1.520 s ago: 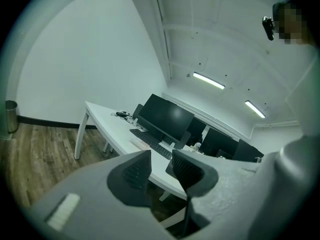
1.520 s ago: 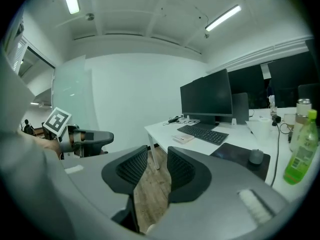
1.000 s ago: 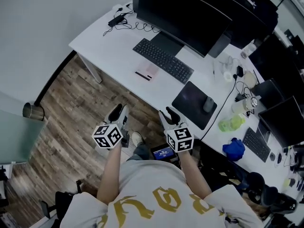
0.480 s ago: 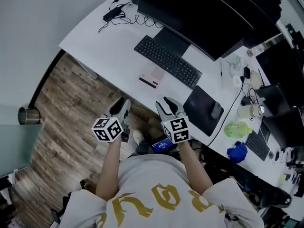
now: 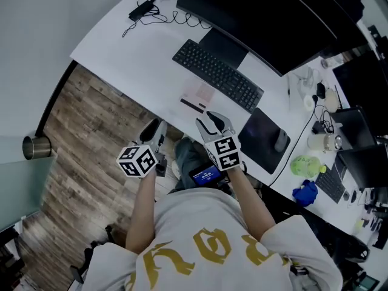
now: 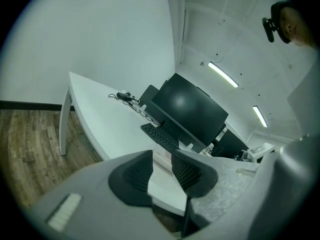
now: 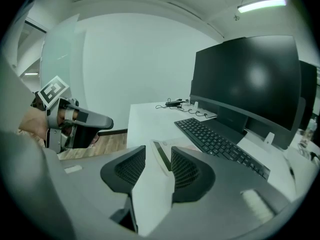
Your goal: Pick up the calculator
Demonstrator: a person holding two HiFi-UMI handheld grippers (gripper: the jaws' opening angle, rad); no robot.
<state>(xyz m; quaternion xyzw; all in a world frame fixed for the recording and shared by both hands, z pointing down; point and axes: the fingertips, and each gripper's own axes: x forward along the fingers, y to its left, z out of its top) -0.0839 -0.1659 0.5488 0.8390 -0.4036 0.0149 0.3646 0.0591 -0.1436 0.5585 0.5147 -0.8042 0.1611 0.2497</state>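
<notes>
The calculator (image 5: 197,96) is a flat pale pink slab with a dark display strip. It lies on the white desk (image 5: 139,53) near the front edge, just in front of the black keyboard (image 5: 217,74). My right gripper (image 5: 209,123) hovers over the desk edge just short of it, jaws open a narrow gap and holding nothing. The right gripper view shows the calculator (image 7: 162,156) straight ahead between the pads. My left gripper (image 5: 151,129) is over the floor in front of the desk, also narrowly open and holding nothing. The calculator (image 6: 161,159) shows beyond its jaws.
A big dark monitor (image 5: 254,17) stands behind the keyboard. A black mouse pad (image 5: 262,139) with a mouse (image 5: 280,139) lies to the right. A cable and adapter (image 5: 140,10) sit at the desk's far left. A metal bin (image 5: 33,147) stands on the wood floor.
The desk has come closer in the head view. My right gripper has moved forward to the desk edge near the calculator. The left gripper has advanced only a little.
</notes>
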